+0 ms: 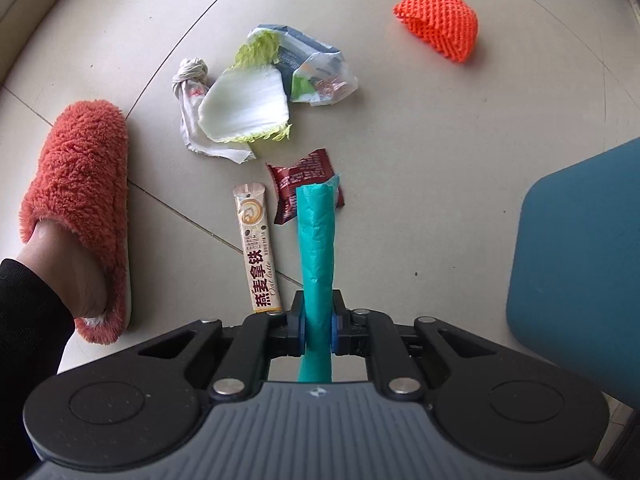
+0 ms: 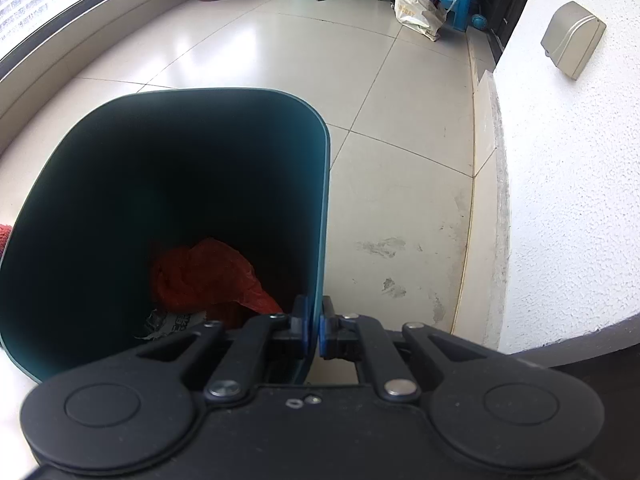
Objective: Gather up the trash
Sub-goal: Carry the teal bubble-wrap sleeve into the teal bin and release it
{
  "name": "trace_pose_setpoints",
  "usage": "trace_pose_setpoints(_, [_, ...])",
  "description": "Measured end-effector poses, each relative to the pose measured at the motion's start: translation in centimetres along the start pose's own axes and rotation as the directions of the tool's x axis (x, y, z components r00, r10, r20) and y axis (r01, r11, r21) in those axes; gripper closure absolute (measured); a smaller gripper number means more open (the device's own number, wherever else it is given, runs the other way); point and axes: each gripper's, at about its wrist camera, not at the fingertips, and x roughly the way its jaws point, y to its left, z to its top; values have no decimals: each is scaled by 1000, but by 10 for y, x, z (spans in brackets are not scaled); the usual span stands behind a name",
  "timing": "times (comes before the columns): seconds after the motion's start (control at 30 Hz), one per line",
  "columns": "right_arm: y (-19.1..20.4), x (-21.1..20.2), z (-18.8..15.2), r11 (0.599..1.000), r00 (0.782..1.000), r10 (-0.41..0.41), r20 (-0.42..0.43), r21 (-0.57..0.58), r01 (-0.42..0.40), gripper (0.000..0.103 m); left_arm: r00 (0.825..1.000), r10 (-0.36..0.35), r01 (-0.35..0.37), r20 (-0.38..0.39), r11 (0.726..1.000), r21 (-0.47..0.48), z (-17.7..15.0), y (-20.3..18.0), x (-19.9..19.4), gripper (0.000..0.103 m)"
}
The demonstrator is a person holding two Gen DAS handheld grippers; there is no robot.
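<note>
Two hand-held grippers are busy: my left hand-held gripper is clamped on a teal rolled plastic strip, pointing down over the floor, and my right hand-held gripper is pinched shut on the near wall of the teal bin. The roll hangs free above the litter; it looks light, soft and crinkly, so I judge it will flop and could slide out of the pads, and mid-length where I have it seems the sensible hold. Inside the bin lies a red plastic bag over what may be printed paper, though it is dim down there. Left on the floor: a dark red snack wrapper just under the roll's tip, a coffee sachet beside it, a cabbage leaf overlapping a knotted white rag and a crumpled clear packet, and an orange foam net well apart. A foot in a fuzzy red slipper stands close to the sachet, which crowds that side
</note>
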Motion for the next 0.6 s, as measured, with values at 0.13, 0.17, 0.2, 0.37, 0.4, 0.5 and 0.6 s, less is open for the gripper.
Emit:
trace_pose_setpoints(0.13, [-1,-1,-1,1000,1000,4,3,1,-4,98,998,-34,29,53,995,98,-7,-38,-38,93])
trace_pose_setpoints(0.17, [-1,-2,-1,1000,1000,7,3,3,-7,98,997,-37,29,67,992,123,-10,-46,-47,93])
trace_pose_setpoints(0.2, [-2,-1,-1,1000,1000,9,2,5,-9,98,996,-46,35,78,989,140,-11,-52,-56,93])
trace_pose_setpoints(0.37, [-2,-1,-1,1000,1000,10,1,-3,-10,98,976,-120,75,182,969,236,-19,-87,-117,93])
trace_pose_setpoints(0.4, [-2,-1,0,1000,1000,10,1,-3,-10,98,970,-132,78,202,964,255,-20,-95,-128,93])
trace_pose_setpoints(0.5, [-2,-1,0,1000,1000,14,2,0,-14,98,951,-178,93,253,944,317,-23,-119,-161,93])
trace_pose_setpoints(0.6, [-3,-1,0,1000,1000,14,2,0,-14,98,931,-231,115,284,921,371,-25,-143,-188,93])
